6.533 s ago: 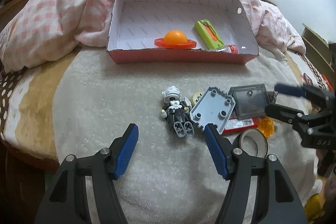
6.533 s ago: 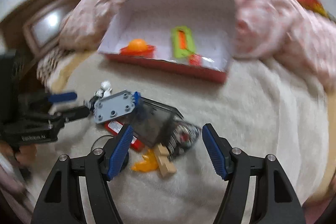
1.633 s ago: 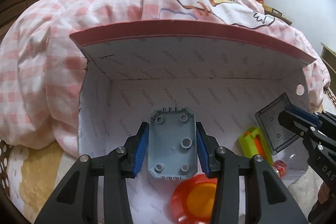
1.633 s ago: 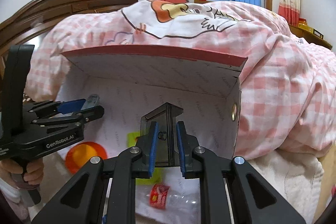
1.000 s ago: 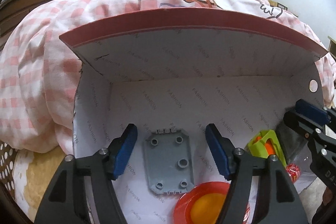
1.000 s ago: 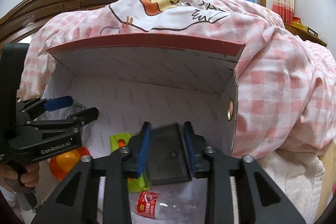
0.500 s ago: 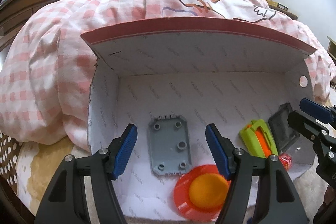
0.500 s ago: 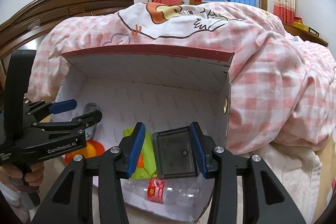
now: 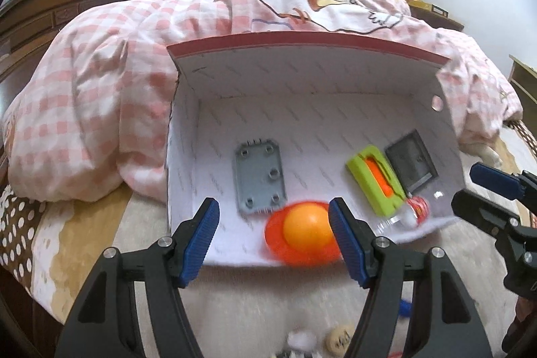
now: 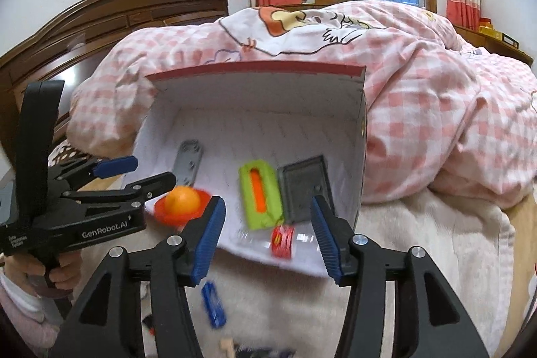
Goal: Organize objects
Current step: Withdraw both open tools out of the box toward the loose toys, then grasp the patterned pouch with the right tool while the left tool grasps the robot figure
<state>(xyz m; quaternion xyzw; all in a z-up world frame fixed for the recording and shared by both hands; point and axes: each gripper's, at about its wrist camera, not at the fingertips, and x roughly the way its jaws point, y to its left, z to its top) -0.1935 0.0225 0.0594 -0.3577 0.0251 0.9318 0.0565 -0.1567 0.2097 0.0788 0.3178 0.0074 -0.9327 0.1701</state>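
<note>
A red cardboard box (image 9: 302, 39) with a white inside lies open on the bed. In it lie a grey studded plate (image 9: 259, 177), an orange ball on a red disc (image 9: 307, 232), a green and orange toy (image 9: 376, 178), a dark grey tray (image 9: 411, 160) and a clear bottle with a red label (image 9: 414, 213). My left gripper (image 9: 273, 240) is open and empty just before the box's front edge. My right gripper (image 10: 266, 235) is open and empty before the box (image 10: 255, 69), near the dark tray (image 10: 303, 192) and the green toy (image 10: 260, 198).
A pink checked quilt (image 9: 100, 89) is heaped behind and around the box. On the beige blanket (image 10: 419, 240) in front lie a blue brick (image 10: 212, 304) and small toys (image 9: 339, 338) at the bottom edge. A wooden headboard (image 10: 134, 12) stands at the back left.
Both grippers have let go of their pieces inside the box and pulled back from it. The grey plate and the dark tray now lie on the box floor.
</note>
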